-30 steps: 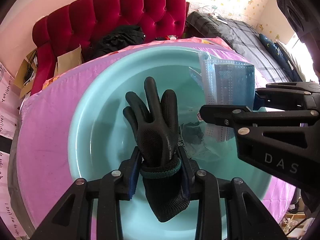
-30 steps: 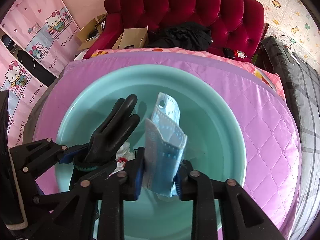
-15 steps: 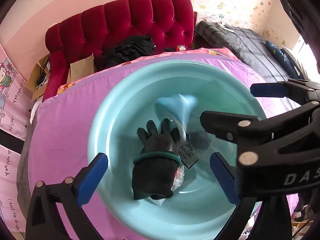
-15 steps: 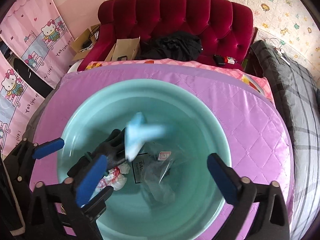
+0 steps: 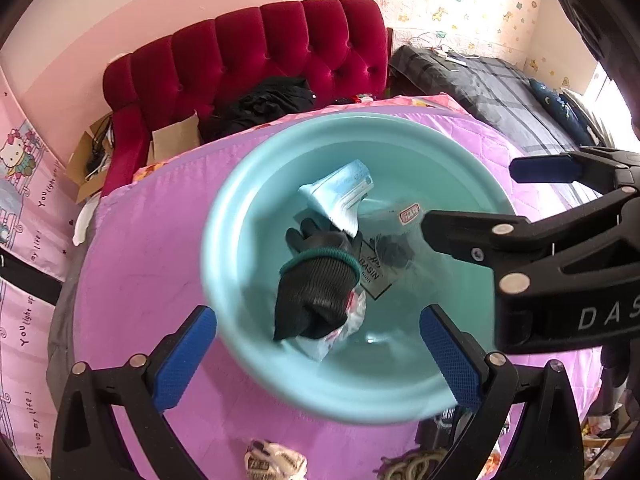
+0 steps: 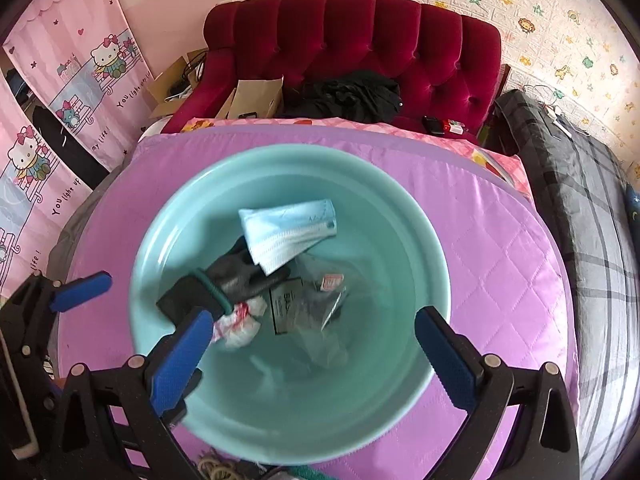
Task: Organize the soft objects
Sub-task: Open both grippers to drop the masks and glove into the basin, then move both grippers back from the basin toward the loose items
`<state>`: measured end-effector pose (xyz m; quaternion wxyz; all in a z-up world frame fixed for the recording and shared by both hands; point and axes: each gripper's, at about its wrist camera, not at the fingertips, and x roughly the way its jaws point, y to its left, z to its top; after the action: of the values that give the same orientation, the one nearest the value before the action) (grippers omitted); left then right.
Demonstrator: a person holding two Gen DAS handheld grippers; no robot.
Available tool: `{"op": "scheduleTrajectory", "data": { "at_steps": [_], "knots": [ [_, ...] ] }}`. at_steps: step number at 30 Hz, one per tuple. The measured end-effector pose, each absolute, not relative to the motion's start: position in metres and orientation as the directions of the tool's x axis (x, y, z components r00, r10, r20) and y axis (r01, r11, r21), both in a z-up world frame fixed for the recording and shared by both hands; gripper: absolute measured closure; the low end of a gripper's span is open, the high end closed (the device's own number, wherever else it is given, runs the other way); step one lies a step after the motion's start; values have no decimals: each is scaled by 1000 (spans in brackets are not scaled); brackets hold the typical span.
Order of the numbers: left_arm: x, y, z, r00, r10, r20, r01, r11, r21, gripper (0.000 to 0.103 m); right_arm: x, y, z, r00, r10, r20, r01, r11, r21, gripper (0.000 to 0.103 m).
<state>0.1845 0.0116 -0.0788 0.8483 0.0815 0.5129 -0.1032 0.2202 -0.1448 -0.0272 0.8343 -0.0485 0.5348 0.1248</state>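
Note:
A black glove (image 5: 316, 284) (image 6: 224, 276) with a green cuff lies inside the teal basin (image 5: 248, 368) (image 6: 400, 392), on a white crumpled wrapper (image 6: 240, 322). A light blue face mask (image 5: 340, 196) (image 6: 288, 232) lies partly over the glove's fingers. A clear plastic bag (image 6: 324, 320) with a label lies beside them. My left gripper (image 5: 316, 360) is open and empty above the basin's near rim. My right gripper (image 6: 312, 360) is open and empty over the basin; it also shows in the left wrist view (image 5: 520, 216).
The basin sits on a purple quilted cover (image 6: 500, 272). A red tufted sofa (image 6: 360, 40) with black clothing and cardboard boxes stands behind. A grey plaid bed (image 6: 580, 200) is to the right. Pink curtains (image 6: 60, 100) hang at left.
Both grippers opened and dropped their loads: the glove and the mask fell into the basin. Both grippers have pulled back and up from it.

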Motion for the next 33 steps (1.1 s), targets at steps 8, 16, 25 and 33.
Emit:
{"op": "scheduleTrajectory", "data": {
  "at_steps": [8,16,25,33],
  "knots": [
    [153,23,-70,473,-74,-878,246,968,51,0,189,-149,-17,405,141,-904,-253,967,37,0],
    [120,32,-68,489,-62,-870,256,964,75,0,152,-158,-18,401,117,-909,-219,975,29,0],
    [88,53,-69,490,-78,-868,259,964,60,0,117,-166,-23,405,76,-911,-179,984,2,0],
    [59,75,-76,488,-90,-868,238,971,33,0,83,-171,-28,419,63,-906,-159,987,-5,0]
  ]
}}
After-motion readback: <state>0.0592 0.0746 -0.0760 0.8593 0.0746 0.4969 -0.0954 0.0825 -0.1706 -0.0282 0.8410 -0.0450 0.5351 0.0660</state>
